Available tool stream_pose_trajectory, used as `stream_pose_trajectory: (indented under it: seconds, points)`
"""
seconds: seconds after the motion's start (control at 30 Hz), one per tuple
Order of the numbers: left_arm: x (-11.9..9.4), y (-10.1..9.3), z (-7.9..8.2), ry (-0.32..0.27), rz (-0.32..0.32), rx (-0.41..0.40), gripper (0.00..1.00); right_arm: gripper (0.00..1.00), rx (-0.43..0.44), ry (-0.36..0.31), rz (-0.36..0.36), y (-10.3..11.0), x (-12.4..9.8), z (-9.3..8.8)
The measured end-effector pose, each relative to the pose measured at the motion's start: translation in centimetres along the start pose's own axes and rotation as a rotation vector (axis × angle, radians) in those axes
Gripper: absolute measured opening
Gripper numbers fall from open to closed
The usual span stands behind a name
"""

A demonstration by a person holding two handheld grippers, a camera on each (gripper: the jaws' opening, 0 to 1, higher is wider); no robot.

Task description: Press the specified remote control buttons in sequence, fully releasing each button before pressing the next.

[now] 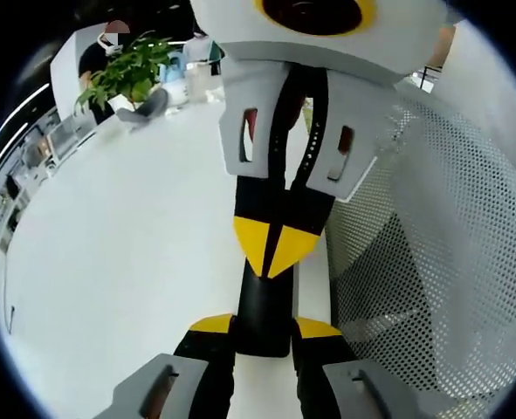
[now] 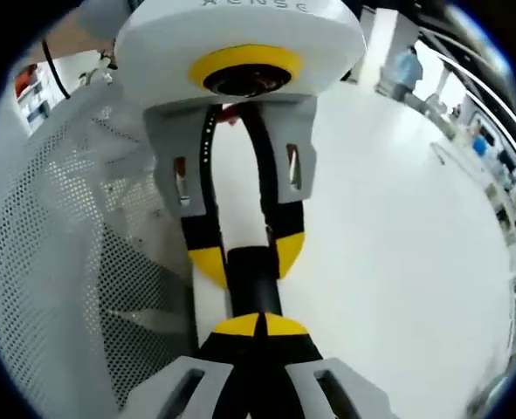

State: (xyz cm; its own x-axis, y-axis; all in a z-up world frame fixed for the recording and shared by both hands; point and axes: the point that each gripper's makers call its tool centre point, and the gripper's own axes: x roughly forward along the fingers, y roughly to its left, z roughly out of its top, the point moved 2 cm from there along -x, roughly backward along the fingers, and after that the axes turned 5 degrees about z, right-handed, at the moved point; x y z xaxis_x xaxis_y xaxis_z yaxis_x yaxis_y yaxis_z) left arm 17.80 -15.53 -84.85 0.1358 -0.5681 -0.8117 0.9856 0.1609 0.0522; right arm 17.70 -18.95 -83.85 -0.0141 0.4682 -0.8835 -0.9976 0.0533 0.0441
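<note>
Left gripper view: left tool clenched on near end of black remote, which lies on white worktop. Right tool faces in, yellow tips closed, touching remote's far end. Perforated white panel just beside. Potted plant far back.

Right gripper view: right tool, left tool astride remote, mesh alongside.

1. Both views are bright and evenly lit; the white worktop is nearly washed out.
2. Soft grey shadows lie behind the perforated panel.
3. Fisheye distortion bends the edges strongly.
4. Near parts look slightly soft; the background plant is small and blurred.
</note>
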Motion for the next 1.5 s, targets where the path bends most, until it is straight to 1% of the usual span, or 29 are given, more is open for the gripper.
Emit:
stream_pose_trajectory:
  seconds: [0.1,0.17,0.27,0.37,0.5,0.6,0.73,0.83,0.97,1.1,1.23,1.5]
  points:
    - [0.0,0.1,0.0,-0.006,-0.002,-0.006,0.25,0.0,0.006,-0.006,0.008,-0.1,-0.1,0.0]
    - [0.0,0.1,0.0,-0.005,0.0,-0.003,0.25,0.0,0.017,-0.025,0.016,-0.2,-0.1,-0.1]
    - [0.1,0.1,0.1,0.007,0.002,0.003,0.25,0.0,0.05,-0.085,0.013,-0.2,-0.2,-0.2]
    - [0.1,0.1,0.1,0.016,-0.004,0.007,0.25,0.01,0.036,-0.145,0.015,0.3,-0.2,-0.1]
    - [0.0,0.0,0.0,0.013,-0.004,0.008,0.25,0.08,0.053,-0.183,0.019,0.8,-0.2,-0.2]
    - [0.1,0.1,0.1,0.011,-0.002,0.006,0.25,0.1,0.015,-0.184,0.006,1.2,-0.1,-0.1]
    - [0.1,0.1,0.1,0.009,0.0,0.004,0.25,0.14,-0.003,-0.185,-0.008,1.4,-0.1,-0.1]
    - [0.0,0.0,0.0,0.007,0.002,0.002,0.25,0.14,-0.022,-0.163,-0.036,1.0,-0.2,-0.4]
    - [0.0,0.0,0.0,0.006,0.003,0.001,0.25,0.18,0.011,-0.166,-0.035,0.7,-0.3,-0.8]
    - [0.0,-0.1,0.0,0.004,0.004,0.002,0.25,0.21,0.019,-0.144,-0.054,0.3,-0.4,-1.6]
    - [0.0,-0.1,0.0,-0.001,0.005,0.001,0.25,0.23,0.04,-0.112,-0.062,0.1,-0.4,-2.9]
    - [0.0,-0.1,0.0,-0.006,0.007,-0.001,0.25,0.24,0.064,-0.118,-0.055,-0.2,-0.6,-3.5]
